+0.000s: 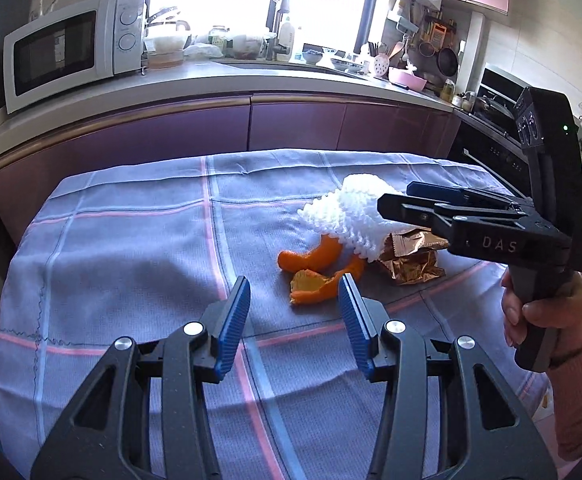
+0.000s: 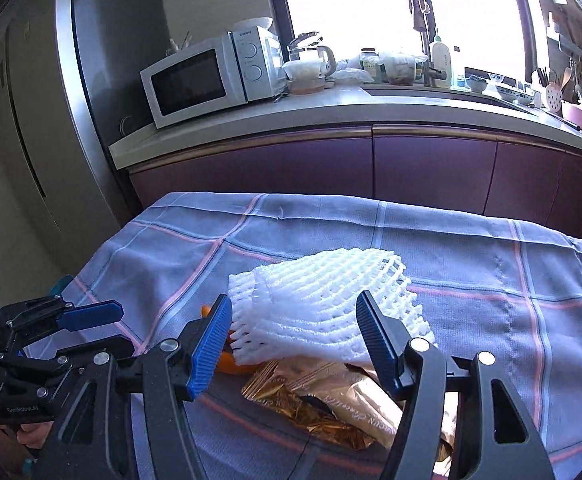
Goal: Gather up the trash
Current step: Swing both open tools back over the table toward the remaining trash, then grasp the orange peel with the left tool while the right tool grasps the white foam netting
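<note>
**Over the checked cloth: both grippers come in empty on one heap of rubbish**

Nearest the lens in the left wrist view, the left gripper [image 1: 294, 312] hangs above the blue-and-pink checked tablecloth [image 1: 123, 248] with its blue-padded jaws standing partly apart and nothing between them; it points down at the orange peel [image 1: 311, 276], which lies just beyond the fingertips, so it seems lined up for that piece. A hand [image 1: 539, 312] in a pink sleeve grips the handle of the right gripper [image 1: 395, 196], which reaches in from the right at about the same slope.

From its own camera, the right gripper [image 2: 295, 328] is likewise empty, its jaws spread rather wider, probably because the thing framed between them is bulky: the white foam fruit net [image 2: 323, 304]. The pads do not press on it; whether they touch it I cannot tell. The net lies draped over the peel and over a crumpled gold foil wrapper [image 2: 315, 404], which sits nearest this gripper, so all the trash lies in one loose heap toward the right half of the table. Lifting the net first would, by my reading, uncover the other pieces.

No bin or bag shows in either view. Behind the table run purple cabinet fronts [image 1: 291, 128] and a pale counter with a white microwave [image 1: 67, 48], a sink tap and bright windows.
</note>
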### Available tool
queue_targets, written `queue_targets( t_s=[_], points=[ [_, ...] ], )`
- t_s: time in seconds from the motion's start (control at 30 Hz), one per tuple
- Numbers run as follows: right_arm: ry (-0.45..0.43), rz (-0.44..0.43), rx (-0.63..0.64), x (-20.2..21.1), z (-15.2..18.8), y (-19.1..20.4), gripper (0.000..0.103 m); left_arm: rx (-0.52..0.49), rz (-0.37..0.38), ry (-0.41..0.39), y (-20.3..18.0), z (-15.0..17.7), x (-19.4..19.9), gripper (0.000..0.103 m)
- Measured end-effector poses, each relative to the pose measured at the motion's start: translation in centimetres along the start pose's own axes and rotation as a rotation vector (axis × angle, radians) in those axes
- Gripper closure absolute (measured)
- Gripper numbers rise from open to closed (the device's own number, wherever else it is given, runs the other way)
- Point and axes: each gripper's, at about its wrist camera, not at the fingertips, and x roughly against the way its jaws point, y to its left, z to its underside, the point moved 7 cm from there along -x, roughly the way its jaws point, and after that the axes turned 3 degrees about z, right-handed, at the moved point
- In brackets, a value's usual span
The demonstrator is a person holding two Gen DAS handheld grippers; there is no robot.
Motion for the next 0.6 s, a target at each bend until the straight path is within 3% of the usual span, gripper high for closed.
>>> queue_targets(
  t_s=[0.2,0.47,0.6],
  points=[
    [0.043,0.014,0.025,-1.4,0.3,0.2,0.041,-0.011,0.01,0.061,0.0,-1.0,-3.5,0.057],
    [0.083,0.009,0.003,-1.9,1.5,-1.3,0.06,-0.034,0.044,0.153,-0.3,-1.2,-7.8,0.052],
    [0.074,-0.009,-0.013,-1.3,1.7,-1.7,0.071,-0.026,0.056,0.18,-0.2,-1.1,-9.1,0.06]
  ],
)
